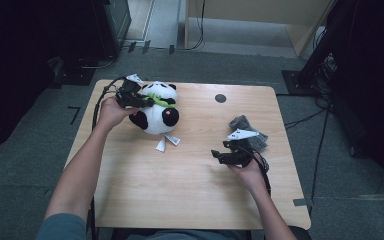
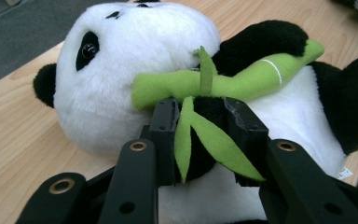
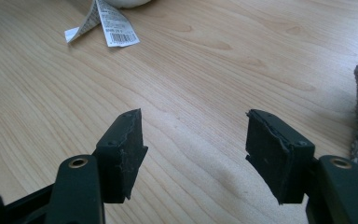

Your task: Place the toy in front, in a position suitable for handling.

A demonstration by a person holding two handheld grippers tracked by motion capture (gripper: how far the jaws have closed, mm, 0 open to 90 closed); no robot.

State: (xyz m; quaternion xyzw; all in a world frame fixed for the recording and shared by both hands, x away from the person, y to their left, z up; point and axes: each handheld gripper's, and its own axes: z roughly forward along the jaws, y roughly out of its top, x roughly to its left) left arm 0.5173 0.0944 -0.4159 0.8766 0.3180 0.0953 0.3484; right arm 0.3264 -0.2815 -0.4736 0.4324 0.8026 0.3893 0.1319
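Panda plush (image 2: 135, 60) arm between left hand-held gripper (image 2: 200, 121) pads

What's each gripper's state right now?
Left gripper: shut on the black-and-white plush panda, at its black arm by the green felt bamboo.
Right gripper: open, empty, over the wooden table.
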